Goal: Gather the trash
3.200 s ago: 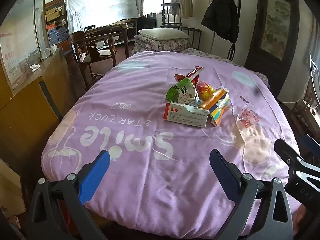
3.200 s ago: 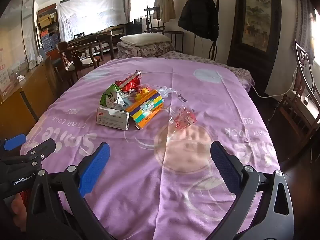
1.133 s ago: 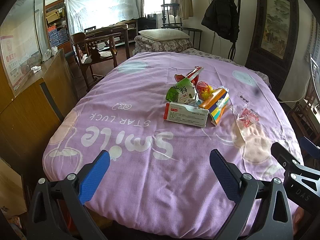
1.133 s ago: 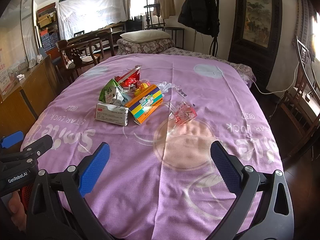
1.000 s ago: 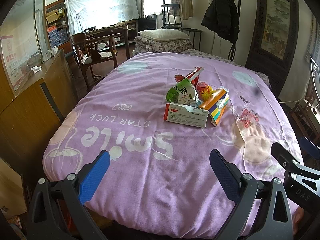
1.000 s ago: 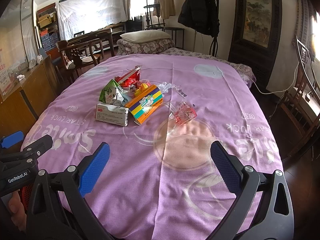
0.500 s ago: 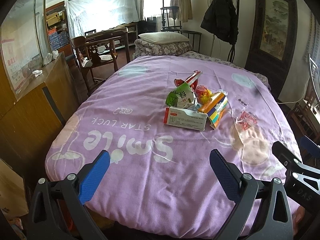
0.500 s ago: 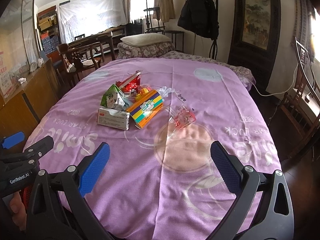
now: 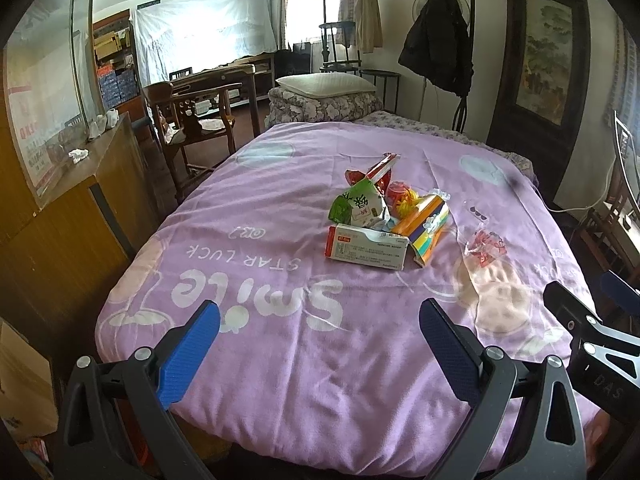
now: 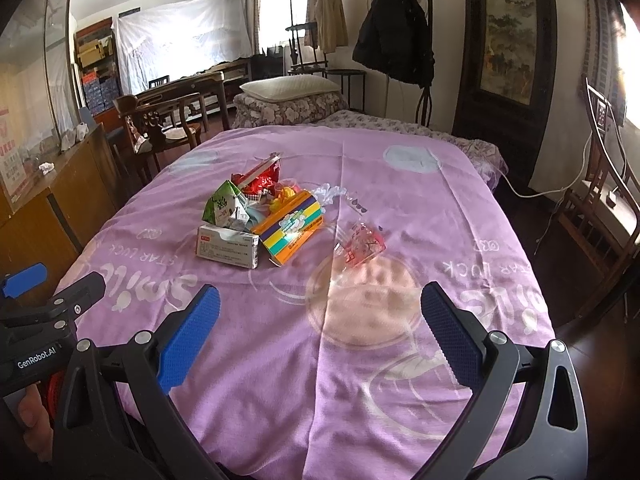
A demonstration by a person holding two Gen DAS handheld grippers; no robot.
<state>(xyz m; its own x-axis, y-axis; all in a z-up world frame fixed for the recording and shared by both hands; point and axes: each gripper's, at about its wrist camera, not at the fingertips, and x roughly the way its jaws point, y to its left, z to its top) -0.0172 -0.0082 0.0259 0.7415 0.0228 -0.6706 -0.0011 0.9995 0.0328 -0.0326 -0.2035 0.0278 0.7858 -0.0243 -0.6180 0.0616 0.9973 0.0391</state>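
Blue-padded left tool [image 9: 316,344] & right tool [image 10: 318,330] both gape wide w/ nothing between the pads, low over the near edge of the purple bedspread [image 9: 280,360]. Trash sits mid-bed, well apart from both: white carton [image 9: 366,247], striped box [image 10: 291,229], green pouch [image 9: 357,205] in a touching heap, w/ red wrappers [image 10: 260,174] behind partly hidden. Clear-red wrapper [image 10: 362,243] lies alone just to the right, its print too small to read.

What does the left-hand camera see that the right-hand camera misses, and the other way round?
Only the left view shows a cardboard box by the bed's near corner and the right tool at its right edge.

Only the right view shows a wooden chair by the bright window, plus the left tool and the hand gripping it.

Both share the purple bedspread, the trash pile with the white box and striped box, the lone clear wrapper, the pillow and the hanging black coat.
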